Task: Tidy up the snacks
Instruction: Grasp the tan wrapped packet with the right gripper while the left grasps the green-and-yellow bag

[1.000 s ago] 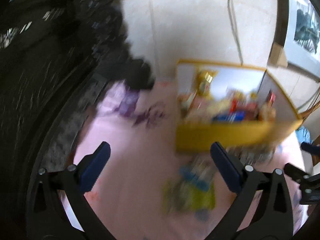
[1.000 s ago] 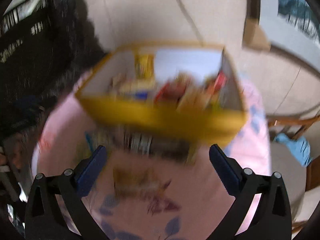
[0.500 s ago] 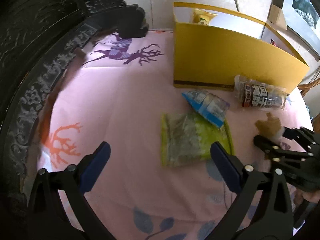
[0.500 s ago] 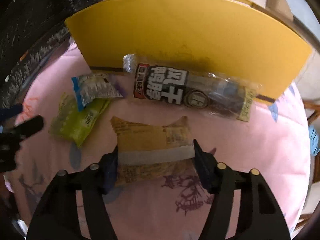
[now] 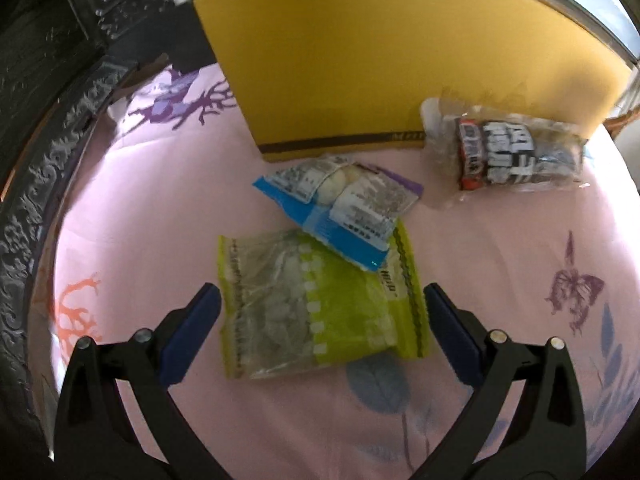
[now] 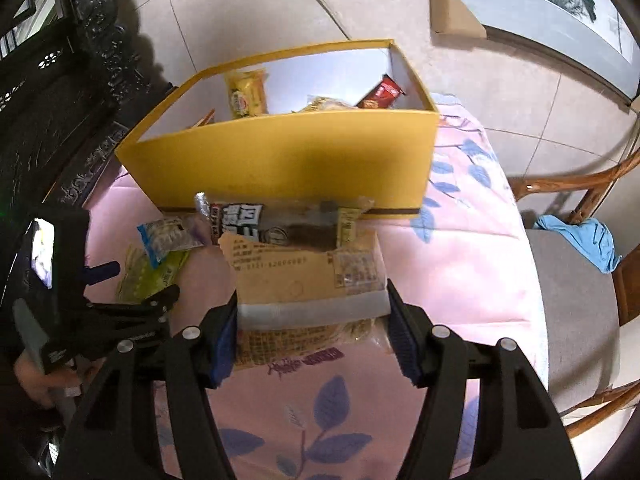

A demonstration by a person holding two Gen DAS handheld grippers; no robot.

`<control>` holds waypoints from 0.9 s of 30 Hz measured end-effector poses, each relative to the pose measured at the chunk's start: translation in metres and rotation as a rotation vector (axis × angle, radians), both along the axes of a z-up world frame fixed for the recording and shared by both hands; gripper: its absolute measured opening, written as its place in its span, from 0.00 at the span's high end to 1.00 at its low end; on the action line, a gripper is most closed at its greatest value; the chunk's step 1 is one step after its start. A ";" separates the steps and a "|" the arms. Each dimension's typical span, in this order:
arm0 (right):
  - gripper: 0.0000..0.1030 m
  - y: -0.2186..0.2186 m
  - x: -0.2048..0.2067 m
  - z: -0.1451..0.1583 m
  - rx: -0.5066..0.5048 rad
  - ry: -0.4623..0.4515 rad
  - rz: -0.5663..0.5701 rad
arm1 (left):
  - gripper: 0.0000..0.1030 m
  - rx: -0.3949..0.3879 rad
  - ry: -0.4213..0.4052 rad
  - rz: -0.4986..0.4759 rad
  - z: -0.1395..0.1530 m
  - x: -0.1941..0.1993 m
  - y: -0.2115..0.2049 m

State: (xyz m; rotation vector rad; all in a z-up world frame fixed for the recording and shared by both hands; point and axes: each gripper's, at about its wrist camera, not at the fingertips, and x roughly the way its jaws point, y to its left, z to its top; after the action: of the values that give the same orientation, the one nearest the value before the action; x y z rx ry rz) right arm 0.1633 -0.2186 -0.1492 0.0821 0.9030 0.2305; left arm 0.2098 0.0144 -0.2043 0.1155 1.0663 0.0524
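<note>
- right gripper point(image 6: 312, 332) has its pads clamped on the tan snack pack point(image 6: 308, 280), 1 pad on each short edge. Jaws closed in on it within the last second and sit about half open, because the pack is wide.
- Looks lifted clear of the pink tablecloth point(image 6: 460, 264), so I'd carry it up and over the near wall of the yellow box point(image 6: 288, 152) before letting go. Keep it level, the grip is only on the edges.
- left gripper point(image 5: 320, 336) is wide open and empty, fingers straddling the green snack bag point(image 5: 312, 304) without touching it.
- I'd drop lower before closing, and watch the blue packet point(image 5: 340, 212) lying across the bag's top corner.
- The black-label pack point(image 5: 508, 156) waits by the box.
</note>
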 end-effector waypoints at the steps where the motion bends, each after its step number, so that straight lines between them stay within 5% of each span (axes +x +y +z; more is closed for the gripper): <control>1: 0.37 -0.002 -0.005 0.001 -0.004 0.004 -0.004 | 0.06 -0.030 -0.020 0.019 0.000 -0.001 0.003; 9: 0.38 -0.014 -0.018 -0.004 0.024 0.066 -0.025 | 0.38 0.035 -0.067 0.007 0.015 -0.013 -0.007; 12: 0.38 -0.012 -0.023 0.001 0.023 0.061 -0.008 | 0.62 -0.008 -0.070 0.016 0.026 -0.022 -0.005; 20: 0.38 -0.008 -0.045 0.025 0.032 0.011 0.025 | 0.66 -0.010 -0.081 0.016 0.040 -0.057 0.002; 22: 0.37 -0.011 -0.054 0.031 0.033 -0.011 0.022 | 0.48 -0.057 -0.074 0.048 0.046 -0.063 0.021; 24: 0.37 -0.016 -0.059 0.033 0.034 -0.013 0.008 | 0.09 -0.078 -0.074 0.089 0.049 -0.064 0.038; 27: 0.37 -0.021 -0.061 0.033 0.043 -0.002 -0.010 | 0.04 -0.129 -0.096 0.076 0.049 -0.054 0.050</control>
State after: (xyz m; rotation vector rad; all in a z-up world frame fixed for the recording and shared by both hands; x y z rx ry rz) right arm 0.1021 -0.2396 -0.1163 0.1264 0.8960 0.2405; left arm 0.1562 0.0642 -0.1553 -0.0444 0.9757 0.0571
